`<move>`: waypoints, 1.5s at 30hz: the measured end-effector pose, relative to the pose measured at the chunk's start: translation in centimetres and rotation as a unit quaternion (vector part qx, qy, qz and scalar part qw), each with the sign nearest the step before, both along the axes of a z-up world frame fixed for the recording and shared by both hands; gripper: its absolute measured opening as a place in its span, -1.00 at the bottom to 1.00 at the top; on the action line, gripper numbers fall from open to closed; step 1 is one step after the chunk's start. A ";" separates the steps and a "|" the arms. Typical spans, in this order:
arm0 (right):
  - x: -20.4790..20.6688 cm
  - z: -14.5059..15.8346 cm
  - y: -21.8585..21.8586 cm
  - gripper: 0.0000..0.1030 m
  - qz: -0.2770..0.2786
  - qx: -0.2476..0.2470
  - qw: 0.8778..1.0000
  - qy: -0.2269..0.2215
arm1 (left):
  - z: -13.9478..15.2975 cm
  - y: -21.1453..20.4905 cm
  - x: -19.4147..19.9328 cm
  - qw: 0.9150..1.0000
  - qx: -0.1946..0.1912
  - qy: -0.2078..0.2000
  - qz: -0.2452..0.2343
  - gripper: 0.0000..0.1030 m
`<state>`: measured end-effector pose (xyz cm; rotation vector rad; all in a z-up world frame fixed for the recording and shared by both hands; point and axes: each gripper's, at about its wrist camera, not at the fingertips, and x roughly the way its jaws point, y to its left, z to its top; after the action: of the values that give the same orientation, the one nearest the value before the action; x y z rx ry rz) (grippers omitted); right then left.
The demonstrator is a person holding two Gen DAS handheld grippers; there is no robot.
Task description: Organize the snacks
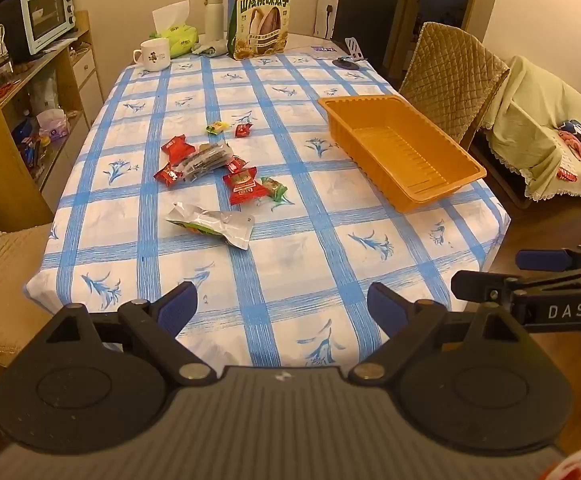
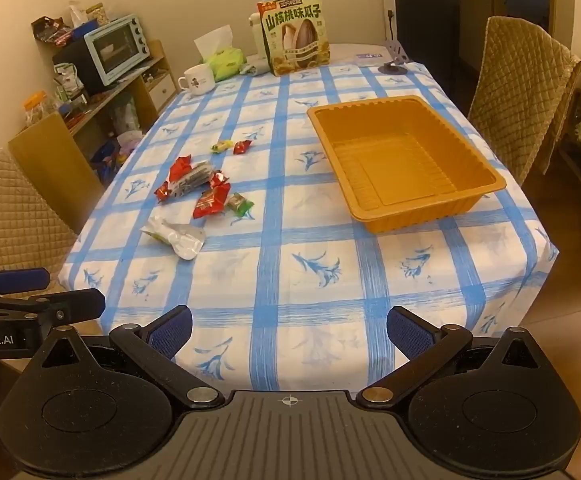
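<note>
Lying well beyond both open jaws, snacks (image 1: pixel 214 172) scattered.

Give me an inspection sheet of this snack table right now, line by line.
Surface: blue checked tablecloth, flat.
Job's things: loose snack packets in a scattered cluster; orange tray empty, apart from them.
Clutter: sunflower seed bag, mug, tissue pack at far end.
Grippers: left hand-held gripper and right hand-held gripper open, holding nothing.
Cables: nothing seen.
Surroundings: padded chairs, shelf with toaster oven.
</note>
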<state>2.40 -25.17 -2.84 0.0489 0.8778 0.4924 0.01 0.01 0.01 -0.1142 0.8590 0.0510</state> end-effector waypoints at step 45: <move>0.8 -0.1 1.3 1.00 0.002 0.002 1.000 0.003 | 0.0 0.0 0.0 1.000 0.001 0.003 0.001 0.77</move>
<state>3.15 -23.84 -2.96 0.0524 0.8824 0.4973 0.03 -0.01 0.01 -0.1133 0.8650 0.0534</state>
